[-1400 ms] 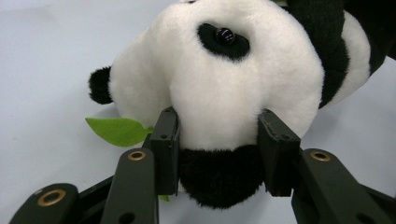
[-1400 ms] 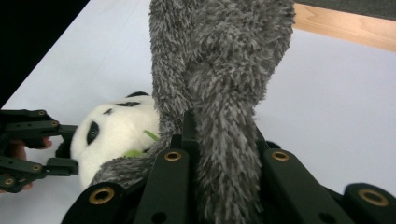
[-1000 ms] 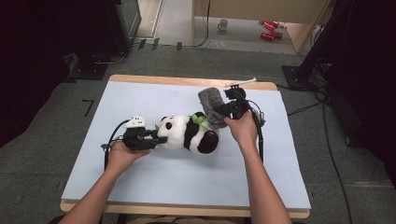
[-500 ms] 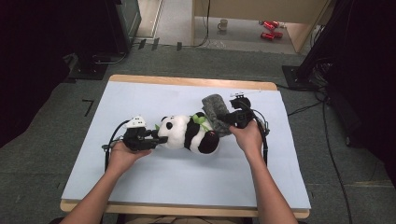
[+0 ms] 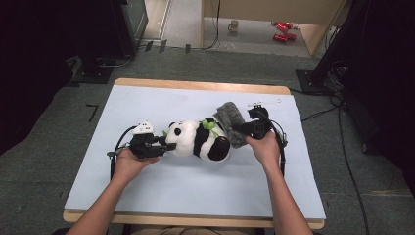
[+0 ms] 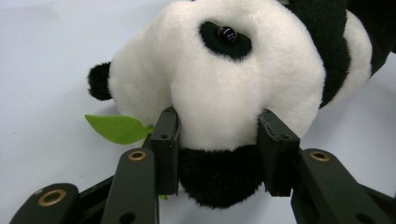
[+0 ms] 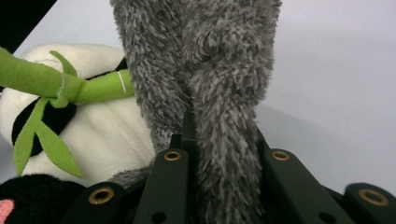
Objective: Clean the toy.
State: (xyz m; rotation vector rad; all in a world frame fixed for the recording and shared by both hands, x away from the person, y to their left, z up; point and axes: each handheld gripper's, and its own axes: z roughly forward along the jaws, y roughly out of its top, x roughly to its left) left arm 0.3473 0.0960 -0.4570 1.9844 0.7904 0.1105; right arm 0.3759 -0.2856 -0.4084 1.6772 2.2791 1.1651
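**Panda toy held at its head, grey fluffy cloth held at its back**

Panda toy lies on its side in the middle of the light blue worktop, with its head toward the person's left and its black legs toward the right. A green bamboo stalk with leaves is fixed on its chest, and one green leaf lies on the worktop beside the head.

The left gripper sits just beside the panda's head. In the left gripper view its two black fingers press on the white muzzle from both sides, so they are closed on the panda toy; the plush bulges a little between them. The left hand rests low over the worktop behind the gripper.

The right gripper is at the other end of the toy. Its fingers are closed tight on a grey fluffy cloth, and a fold of the fur stands up between them in the right gripper view. This cloth touches the panda's back and lower body and rises above it. The right hand holds the gripper from the near side.

A small white object lies on the worktop near the far edge, behind the right gripper. On the floor beyond the worktop stand a mug and some red things.
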